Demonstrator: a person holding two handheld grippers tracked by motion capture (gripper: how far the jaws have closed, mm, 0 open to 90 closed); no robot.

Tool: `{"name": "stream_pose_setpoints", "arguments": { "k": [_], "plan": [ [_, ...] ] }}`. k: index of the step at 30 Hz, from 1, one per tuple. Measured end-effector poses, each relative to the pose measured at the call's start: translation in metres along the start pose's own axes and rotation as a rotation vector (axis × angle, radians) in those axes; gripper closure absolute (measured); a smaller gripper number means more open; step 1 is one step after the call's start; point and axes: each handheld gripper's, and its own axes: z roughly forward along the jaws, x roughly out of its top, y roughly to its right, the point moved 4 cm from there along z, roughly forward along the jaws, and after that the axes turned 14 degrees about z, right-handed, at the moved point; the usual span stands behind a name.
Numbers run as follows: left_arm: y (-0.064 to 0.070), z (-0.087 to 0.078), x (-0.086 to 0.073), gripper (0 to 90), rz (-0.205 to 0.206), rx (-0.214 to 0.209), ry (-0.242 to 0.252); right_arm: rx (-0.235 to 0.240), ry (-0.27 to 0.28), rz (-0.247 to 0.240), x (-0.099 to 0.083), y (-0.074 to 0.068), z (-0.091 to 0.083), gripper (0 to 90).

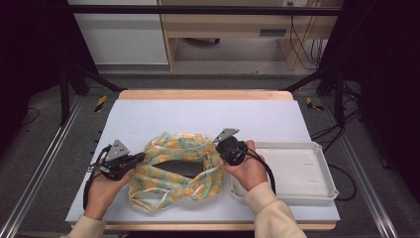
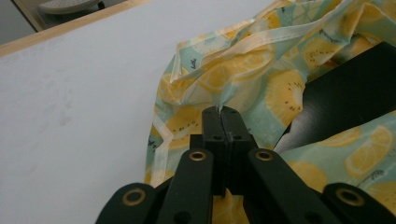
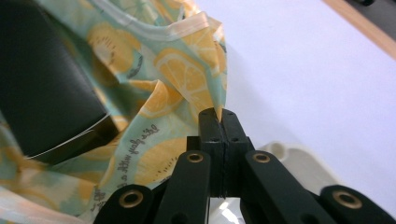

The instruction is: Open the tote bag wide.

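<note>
Two grippers, you hold lemon-print cloth bag (image 1: 176, 166) mid-desk: left gripper (image 2: 222, 112) clamped on its left rim, right gripper (image 3: 218, 113) on right rim. Long axis runs gripper to gripper; white tray (image 1: 317, 173) just right.

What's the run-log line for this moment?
left tongs: shut on lemon-print cloth bag | right tongs: shut on bag's opposite edge | black item: inside bag | white tray: beside bag

Script print on lemon cloth (image 3: 140, 140), too blurred to read; no other txt.
</note>
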Motion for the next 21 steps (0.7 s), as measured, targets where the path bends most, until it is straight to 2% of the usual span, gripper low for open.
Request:
{"name": "stream_pose_setpoints", "arguments": {
  "k": [2, 5, 7, 10, 13, 16, 17, 18, 19, 20, 21],
  "plan": [
    [-0.002, -0.002, 0.001, 90.0, 0.033, 0.006, -0.012, -0.001, 0.013, 0.006, 0.002, 0.004, 0.001, 90.0],
    [-0.006, -0.006, -0.004, 90.0, 0.057, 0.032, -0.046, 0.033, 0.024, 0.011, 0.004, 0.002, 0.005, 90.0],
    [-0.009, -0.007, -0.008, 90.0, 0.050, 0.032, -0.054, 0.072, 0.031, 0.011, 0.006, -0.002, 0.006, 90.0],
    [-0.014, -0.011, -0.012, 88.8, 0.039, 0.013, -0.024, 0.122, 0.042, 0.002, 0.006, -0.009, 0.006, 90.0],
    [-0.014, -0.021, -0.006, 80.5, 0.006, 0.024, 0.021, 0.132, 0.041, 0.000, 0.006, -0.010, 0.005, 90.0],
    [-0.017, -0.033, 0.005, 64.7, 0.020, 0.053, 0.018, 0.143, 0.045, 0.008, 0.005, -0.009, 0.005, 90.0],
    [-0.019, -0.037, 0.009, 62.4, 0.036, 0.055, 0.031, 0.146, 0.047, 0.014, 0.006, -0.009, 0.005, 90.0],
    [-0.018, -0.042, 0.015, 61.6, 0.033, 0.054, 0.064, 0.151, 0.050, 0.017, 0.006, -0.009, 0.005, 90.0],
    [-0.016, -0.044, 0.020, 59.1, 0.015, 0.038, 0.090, 0.153, 0.052, 0.017, 0.006, -0.009, 0.005, 90.0],
    [-0.012, -0.044, 0.024, 55.0, 0.002, 0.005, 0.100, 0.155, 0.053, 0.016, 0.006, -0.010, 0.005, 90.0],
    [-0.011, -0.043, 0.028, 53.2, 0.033, -0.014, 0.099, 0.158, 0.053, 0.017, 0.006, -0.010, 0.005, 90.0]
  ]
}}
